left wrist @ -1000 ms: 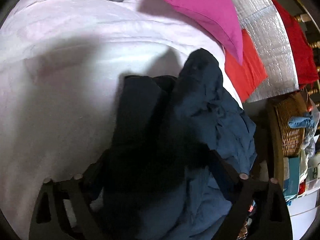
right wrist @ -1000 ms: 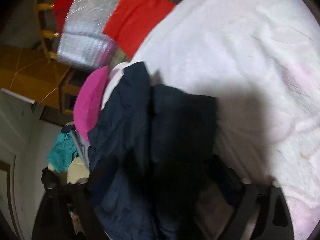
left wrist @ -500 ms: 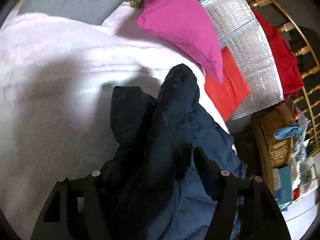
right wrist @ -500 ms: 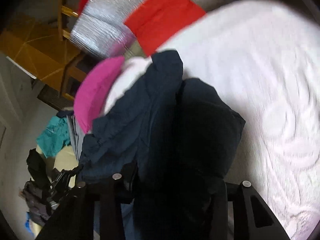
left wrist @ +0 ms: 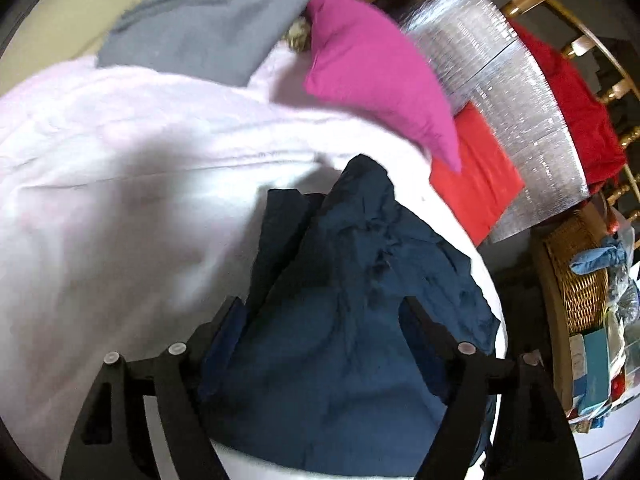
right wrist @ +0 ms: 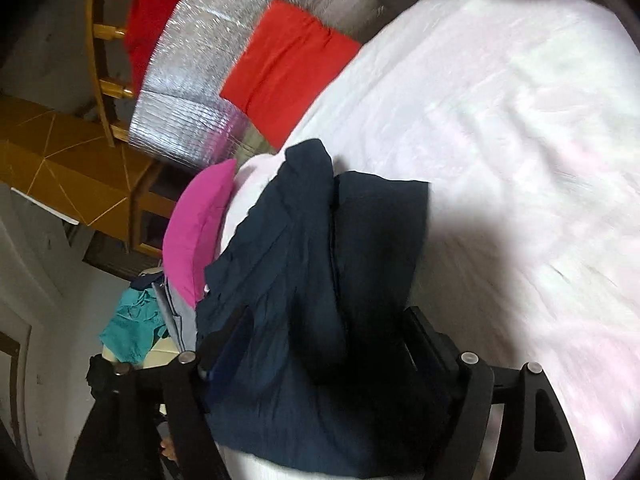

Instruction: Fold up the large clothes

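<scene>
Between the opening jaws of the left gripper [left wrist: 320,316] and right gripper [right wrist: 324,328] lay the rumpled navy cotton garment [left wrist: 340,320], apparently unpinched. Release seemed the step in hand. Next, each needed a fresh edge to fold.

- My view loses the navy garment [left wrist: 340,340] at six o'clock, cut off by the edge.
- The white bedspread [right wrist: 520,140] is motion-blurred toward three o'clock.

bed [left wrist: 120,200] – pale pink-white cover | on it – navy garment [left wrist: 340,320], magenta pillow [left wrist: 372,68], grey cloth [left wrist: 208,28]
</scene>
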Tool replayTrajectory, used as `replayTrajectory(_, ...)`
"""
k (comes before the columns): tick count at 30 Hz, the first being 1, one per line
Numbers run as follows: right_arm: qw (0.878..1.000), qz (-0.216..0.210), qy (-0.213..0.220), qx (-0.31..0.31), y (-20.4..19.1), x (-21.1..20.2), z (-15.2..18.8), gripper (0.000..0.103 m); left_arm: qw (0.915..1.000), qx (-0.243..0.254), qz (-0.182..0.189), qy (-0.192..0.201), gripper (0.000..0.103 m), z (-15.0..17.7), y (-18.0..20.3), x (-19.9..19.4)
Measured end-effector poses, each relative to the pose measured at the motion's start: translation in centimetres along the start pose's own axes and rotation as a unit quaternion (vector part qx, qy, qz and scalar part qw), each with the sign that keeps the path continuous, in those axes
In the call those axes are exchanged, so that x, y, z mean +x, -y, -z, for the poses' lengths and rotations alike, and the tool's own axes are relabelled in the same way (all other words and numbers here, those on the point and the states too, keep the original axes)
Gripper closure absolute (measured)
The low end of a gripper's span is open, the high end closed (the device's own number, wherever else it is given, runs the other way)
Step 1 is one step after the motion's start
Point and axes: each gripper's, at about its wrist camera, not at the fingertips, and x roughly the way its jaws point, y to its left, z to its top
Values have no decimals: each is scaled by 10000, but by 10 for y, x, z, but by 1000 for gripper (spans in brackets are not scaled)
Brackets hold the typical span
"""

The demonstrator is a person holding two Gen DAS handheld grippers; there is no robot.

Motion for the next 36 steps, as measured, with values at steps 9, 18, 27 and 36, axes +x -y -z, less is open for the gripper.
replayTrajectory(9,9953,-567,-353,695,12,-27,78,16,9904,-1220,139,-634,18,76,-35,5)
replayTrajectory(18,9932,-285,-212,1107,18,25,81,16,9786,-1799,833,-546,18,73,-49,38)
replayTrajectory(27,9956,69,-83,926,2,59,61,47,9806,-1732,888,-242,53,55,-53,52)
replayTrajectory(36,9997,4,205,121,-29,46,63,63,9939,-1038,366,-7,54,51,-39,31)
